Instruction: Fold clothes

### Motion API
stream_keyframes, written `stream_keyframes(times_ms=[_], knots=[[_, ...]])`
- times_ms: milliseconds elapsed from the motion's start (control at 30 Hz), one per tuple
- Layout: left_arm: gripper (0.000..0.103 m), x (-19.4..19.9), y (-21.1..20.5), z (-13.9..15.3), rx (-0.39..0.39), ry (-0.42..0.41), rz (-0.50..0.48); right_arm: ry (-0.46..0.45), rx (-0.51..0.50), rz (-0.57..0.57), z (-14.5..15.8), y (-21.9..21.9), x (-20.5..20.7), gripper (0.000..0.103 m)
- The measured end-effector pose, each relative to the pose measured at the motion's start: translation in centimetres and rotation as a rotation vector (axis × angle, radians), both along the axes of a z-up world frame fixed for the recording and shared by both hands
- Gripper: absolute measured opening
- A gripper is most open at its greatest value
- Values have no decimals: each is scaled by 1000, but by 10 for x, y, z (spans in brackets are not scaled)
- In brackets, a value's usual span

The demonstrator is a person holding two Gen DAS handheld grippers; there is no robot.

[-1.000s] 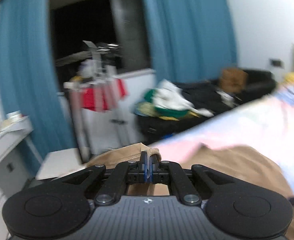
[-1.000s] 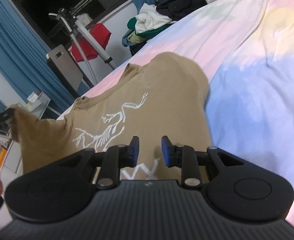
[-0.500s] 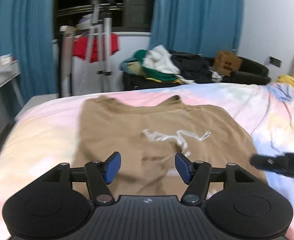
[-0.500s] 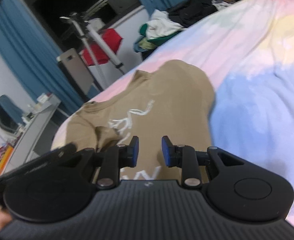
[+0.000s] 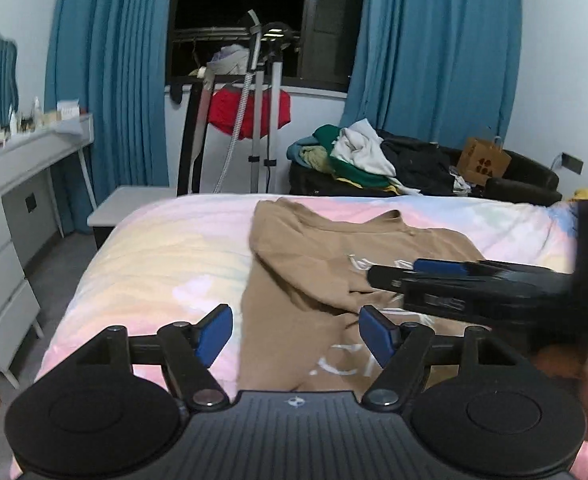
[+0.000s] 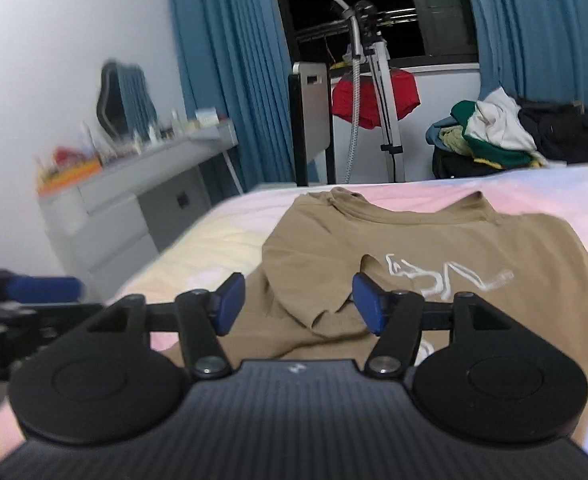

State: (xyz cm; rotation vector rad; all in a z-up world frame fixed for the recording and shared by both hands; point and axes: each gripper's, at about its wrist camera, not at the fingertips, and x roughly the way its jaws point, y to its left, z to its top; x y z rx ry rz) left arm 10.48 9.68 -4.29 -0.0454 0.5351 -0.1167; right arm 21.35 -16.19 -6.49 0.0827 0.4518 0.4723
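On the pastel bedsheet (image 5: 166, 256) the tan T-shirt (image 6: 433, 248) lies chest-up, its white print showing, with its left sleeve already turned in over the chest. That looks like the first fold only; the other sleeve and the fold up from the hem are not yet done. The left gripper (image 5: 294, 334) and right gripper (image 6: 297, 300) both hover above the shirt, jaws spread wide and grasping nothing.

Tan T-shirt (image 6: 433, 248) with white chest print, flat on bed, left sleeve folded inward over front
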Motion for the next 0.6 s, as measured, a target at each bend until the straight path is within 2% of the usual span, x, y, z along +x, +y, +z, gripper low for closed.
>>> stream_keyframes(times_ms=[167, 300, 367, 400, 467, 600], knots=[[71, 15, 28, -21, -45, 48, 53, 75, -134, -21, -26, 41, 55, 62], [71, 26, 39, -31, -86, 84, 56, 147, -266, -42, -57, 68, 86, 62], [71, 30, 43, -32, -103, 87, 62, 163, -268, -67, -63, 74, 91, 60], [71, 30, 45, -31, -116, 87, 64, 165, -259, -78, -65, 77, 93, 55], [71, 31, 48, -31, -138, 90, 69, 147, -263, -116, -61, 81, 95, 4], [71, 30, 51, -31, -136, 92, 92, 89, -175, -225, -37, 72, 103, 3]])
